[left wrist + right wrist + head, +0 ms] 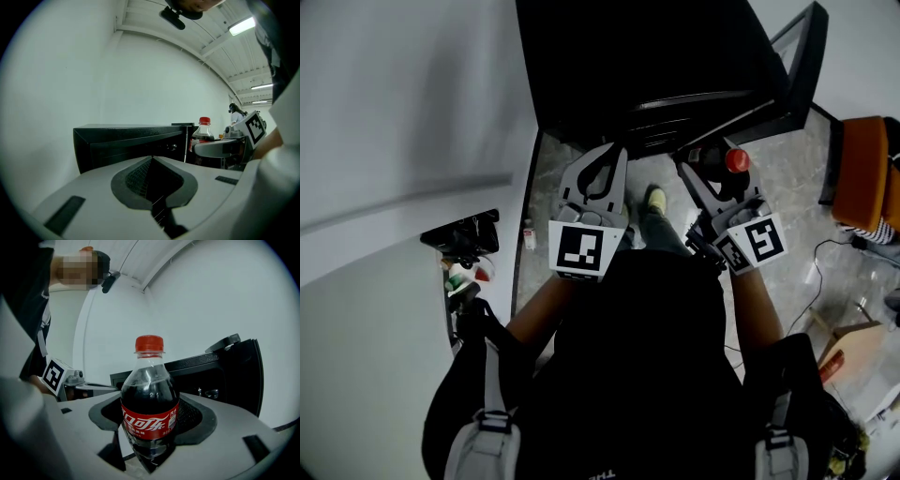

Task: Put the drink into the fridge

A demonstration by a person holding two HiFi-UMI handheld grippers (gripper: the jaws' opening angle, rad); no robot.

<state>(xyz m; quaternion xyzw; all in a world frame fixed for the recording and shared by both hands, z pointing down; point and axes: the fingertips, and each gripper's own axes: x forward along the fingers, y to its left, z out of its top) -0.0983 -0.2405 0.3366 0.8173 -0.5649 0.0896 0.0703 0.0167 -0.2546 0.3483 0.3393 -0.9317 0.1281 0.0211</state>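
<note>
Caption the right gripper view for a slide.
Right claw shut on an upright red-capped cola bottle, black fridge behind.

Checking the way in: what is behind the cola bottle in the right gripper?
Behind the red-capped plastic cola bottle, clamped in the right gripper, stands a black box-shaped fridge against a white wall. The bottle covers part of its front; its inside is unseen.

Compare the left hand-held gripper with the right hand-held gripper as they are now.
The left hand-held gripper has its jaws together with nothing between them. The right hand-held gripper is clamped on an upright cola bottle with a red cap. In the head view the left one's marker cube sits square to the camera, while the right one's marker cube is turned at an angle. Both are grey and point toward the black fridge.
</note>
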